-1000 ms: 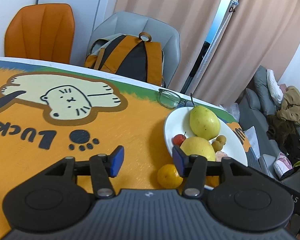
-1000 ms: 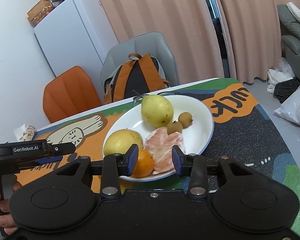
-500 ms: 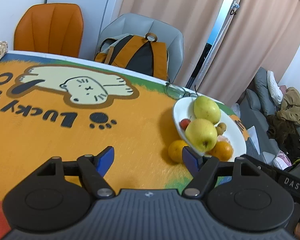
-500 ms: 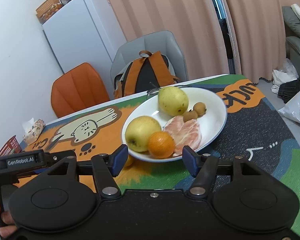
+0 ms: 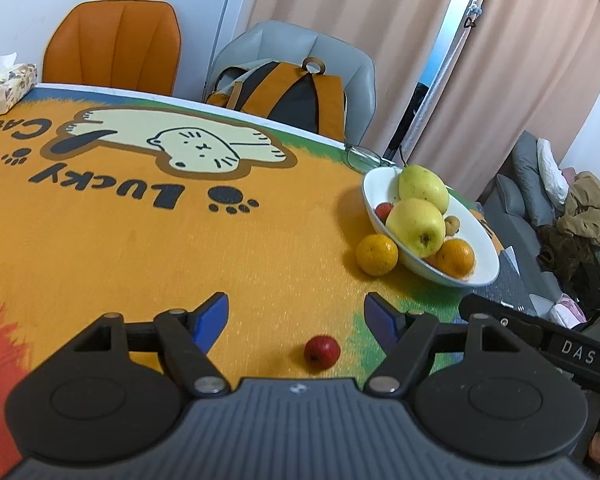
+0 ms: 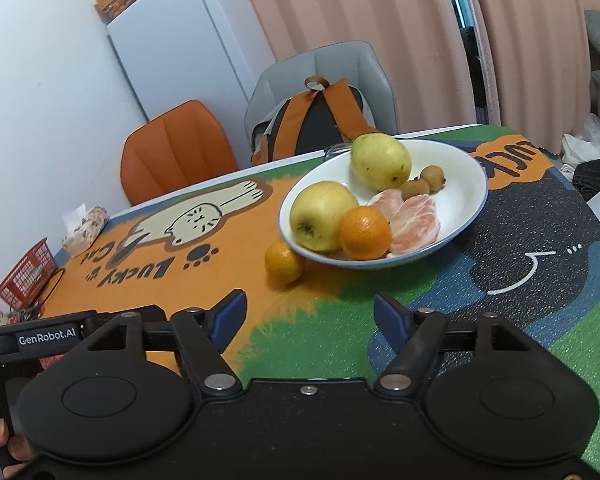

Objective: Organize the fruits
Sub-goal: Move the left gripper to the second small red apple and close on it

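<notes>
The surface (image 5: 148,248), covered by a cat-print mat, spreads out ahead of both tongs. Well ahead of the left tongs (image 5: 296,314), toward their right, sits the white plate (image 5: 488,276); from the right tongs (image 6: 308,312) it lies ahead and slightly left. On it rest two yellow-green apples (image 6: 322,216), rigid and fairly heavy, best taken across the widest part since the smooth skin can slip. Peeled pomelo segments (image 6: 410,220) lie beside them: soft, wet and easily crushed, so they need a light squeeze on the broad faces. An orange on the plate (image 6: 365,233) touches the nearer apple, and a loose orange (image 5: 377,255) sits on the surface just against the plate's rim, ahead of both tongs; its firm, dimpled peel should grip well at the equator. Two brown longans (image 6: 424,182) are small and light, with brittle shells. Smallest is a red fruit (image 5: 322,353) lying on the surface right below the gap of the left tongs, slightly toward its right finger; it looks light and smooth, prone to rolling, so I would close on its middle gently.

Both tongs stand wide apart and hold nothing. The right tongs' jaws have just been opening, with nothing between them; the left tongs' jaws opened a little sooner.
</notes>
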`<state>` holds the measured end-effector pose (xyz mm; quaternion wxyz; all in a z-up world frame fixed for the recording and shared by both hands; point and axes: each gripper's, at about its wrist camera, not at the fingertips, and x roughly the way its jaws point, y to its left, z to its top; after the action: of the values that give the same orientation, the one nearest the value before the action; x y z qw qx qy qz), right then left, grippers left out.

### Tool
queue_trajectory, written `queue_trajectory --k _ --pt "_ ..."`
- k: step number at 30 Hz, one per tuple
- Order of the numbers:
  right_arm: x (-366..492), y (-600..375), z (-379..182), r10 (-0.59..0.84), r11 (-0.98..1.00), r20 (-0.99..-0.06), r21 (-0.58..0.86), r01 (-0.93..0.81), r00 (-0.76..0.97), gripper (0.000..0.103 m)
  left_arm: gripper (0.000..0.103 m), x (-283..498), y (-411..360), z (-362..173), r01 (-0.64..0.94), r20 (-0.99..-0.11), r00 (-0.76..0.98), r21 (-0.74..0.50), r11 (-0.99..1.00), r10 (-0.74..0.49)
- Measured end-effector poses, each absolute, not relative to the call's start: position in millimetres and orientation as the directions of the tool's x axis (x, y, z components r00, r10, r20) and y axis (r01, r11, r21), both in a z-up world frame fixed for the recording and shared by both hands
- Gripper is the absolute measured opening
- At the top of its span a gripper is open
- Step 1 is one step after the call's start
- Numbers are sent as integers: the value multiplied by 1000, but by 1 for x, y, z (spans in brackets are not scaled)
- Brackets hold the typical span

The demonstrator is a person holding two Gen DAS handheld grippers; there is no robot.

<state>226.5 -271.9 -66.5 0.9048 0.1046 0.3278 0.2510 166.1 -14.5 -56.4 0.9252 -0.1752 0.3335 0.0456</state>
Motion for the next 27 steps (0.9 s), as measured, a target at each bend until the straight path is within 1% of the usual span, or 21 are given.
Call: queue_trajectory --k 4,7,12,15,18,19,20,22,25,27 --pt "222 -272 -66 520 854 -540 351 -385 662 85 73 162 -17 -62 -196 -637 770 -297 935 -41" --pt "221 -272 -67 519 854 -543 357 -379 659 94 73 161 -21 -68 -189 -642 765 -296 936 -48" --pt "218 -271 -72 519 855 -554 359 -375 651 98 73 160 -27 -80 -183 -656 753 -290 940 -56" --pt "218 -271 -75 517 856 -562 362 -370 646 98 65 162 -27 -87 -186 -668 742 -286 940 -56" --pt "217 -269 -77 518 855 -565 362 -372 642 99 50 161 -27 -90 -189 -667 744 -268 945 -40" --pt "218 -268 -78 519 855 -567 361 -373 640 99 42 160 -25 -91 -188 -665 746 -277 942 -46" --pt "218 -267 -79 519 854 -569 361 -374 638 99 28 161 -23 -91 -188 -665 745 -287 939 -55" --pt "219 -265 -80 521 854 -572 361 -375 634 99 16 162 -21 -92 -193 -671 739 -289 938 -54" --pt "221 -260 -83 523 852 -577 359 -381 627 99 6 162 -15 -93 -195 -671 739 -306 932 -66" --pt "222 -257 -84 527 850 -580 358 -387 621 99 4 163 -11 -93 -200 -668 741 -311 929 -65"
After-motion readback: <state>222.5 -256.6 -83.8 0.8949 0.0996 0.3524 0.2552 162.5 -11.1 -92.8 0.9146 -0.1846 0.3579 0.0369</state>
